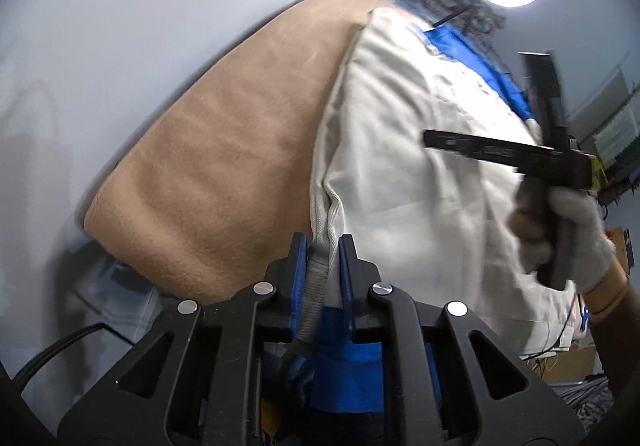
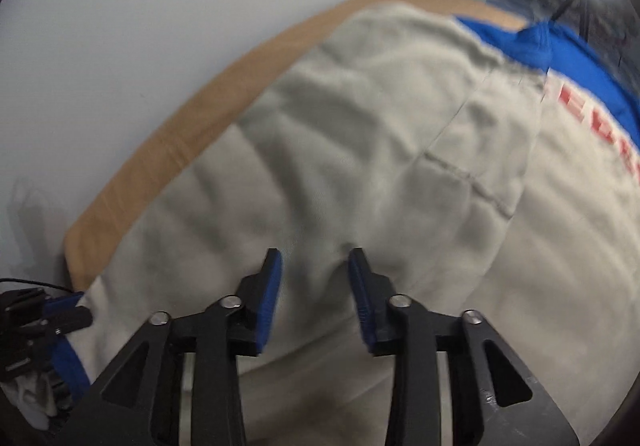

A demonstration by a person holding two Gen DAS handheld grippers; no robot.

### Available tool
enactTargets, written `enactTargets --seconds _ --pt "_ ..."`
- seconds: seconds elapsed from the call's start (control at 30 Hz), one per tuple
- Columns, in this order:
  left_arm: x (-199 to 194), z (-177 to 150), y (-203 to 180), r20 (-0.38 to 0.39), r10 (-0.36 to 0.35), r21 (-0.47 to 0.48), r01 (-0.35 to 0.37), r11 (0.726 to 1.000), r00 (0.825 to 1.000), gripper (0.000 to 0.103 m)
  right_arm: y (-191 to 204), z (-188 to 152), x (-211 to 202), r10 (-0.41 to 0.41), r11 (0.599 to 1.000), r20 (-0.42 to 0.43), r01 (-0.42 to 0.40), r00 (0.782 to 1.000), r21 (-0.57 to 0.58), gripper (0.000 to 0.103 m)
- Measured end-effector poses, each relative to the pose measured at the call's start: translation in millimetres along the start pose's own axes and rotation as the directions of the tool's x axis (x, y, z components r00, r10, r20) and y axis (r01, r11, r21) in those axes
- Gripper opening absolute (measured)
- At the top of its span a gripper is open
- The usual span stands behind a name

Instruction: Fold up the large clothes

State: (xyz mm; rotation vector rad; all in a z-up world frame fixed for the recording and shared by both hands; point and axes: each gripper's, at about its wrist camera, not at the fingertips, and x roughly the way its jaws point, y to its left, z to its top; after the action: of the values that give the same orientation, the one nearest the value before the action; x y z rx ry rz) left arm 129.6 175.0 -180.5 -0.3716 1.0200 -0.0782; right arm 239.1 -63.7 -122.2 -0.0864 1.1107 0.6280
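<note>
1. The grey-and-blue jacket [image 2: 360,150] lies spread on the tan table [image 1: 224,150].
2. Left gripper [image 1: 323,246] pinches its ribbed hem [image 1: 320,266].
3. Right gripper [image 2: 315,262] hovers, jaws apart, empty.
4. Soft, limp, likely bulky: grip hems, corners.

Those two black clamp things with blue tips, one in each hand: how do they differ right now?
The left gripper is pinched shut on a ribbed hem of the grey-white garment; the right gripper stands open with nothing clamped. The left one sits at the garment's edge beside the tan mat; the right one hangs over the middle of the cloth. Both have black frames and blue pads.
</note>
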Motion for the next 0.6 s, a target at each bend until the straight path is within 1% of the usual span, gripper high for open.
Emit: enactTargets --seconds 0.07,0.13,0.27,0.33,0.47,0.53,0.57,0.6 --pt "-8 -1 -7 0.023 -0.018 0.02 0.017 1.0 1.0 0.013 -4 1 -1 0.017 0.999 0.01 -0.018 1.0 0.039 0.041" --pt "-12 0 -11 0.032 -0.039 0.024 0.038 0.999 0.999 0.013 -7 6 -8 0.032 0.995 0.002 -0.032 0.999 0.099 0.042" --pt "-18 0 -20 0.042 -0.068 0.04 0.067 0.997 0.997 0.013 -3 23 -29 0.066 0.985 0.05 -0.073 0.997 0.159 0.057" --pt "-20 -2 -23 0.046 -0.074 0.059 0.072 0.996 0.996 0.013 7 32 -34 0.072 0.983 0.056 -0.08 0.996 0.165 0.059" --pt "-21 -5 -32 0.045 -0.076 0.095 0.072 0.993 0.996 0.013 34 47 -29 0.102 0.98 0.022 -0.105 0.994 0.169 0.059" --pt "-20 -7 -36 0.04 -0.078 0.105 0.074 0.992 0.996 0.013 51 55 -22 0.087 0.986 -0.002 -0.086 0.996 0.141 0.059" --pt "-21 -7 -38 0.039 -0.08 0.11 0.075 0.991 0.996 0.013 50 60 -18 0.082 0.988 -0.009 -0.08 0.997 0.131 0.059" --pt "-22 -8 -38 0.038 -0.079 0.116 0.074 0.991 0.996 0.013 57 62 -12 0.076 0.99 -0.028 -0.072 0.997 0.118 0.059"
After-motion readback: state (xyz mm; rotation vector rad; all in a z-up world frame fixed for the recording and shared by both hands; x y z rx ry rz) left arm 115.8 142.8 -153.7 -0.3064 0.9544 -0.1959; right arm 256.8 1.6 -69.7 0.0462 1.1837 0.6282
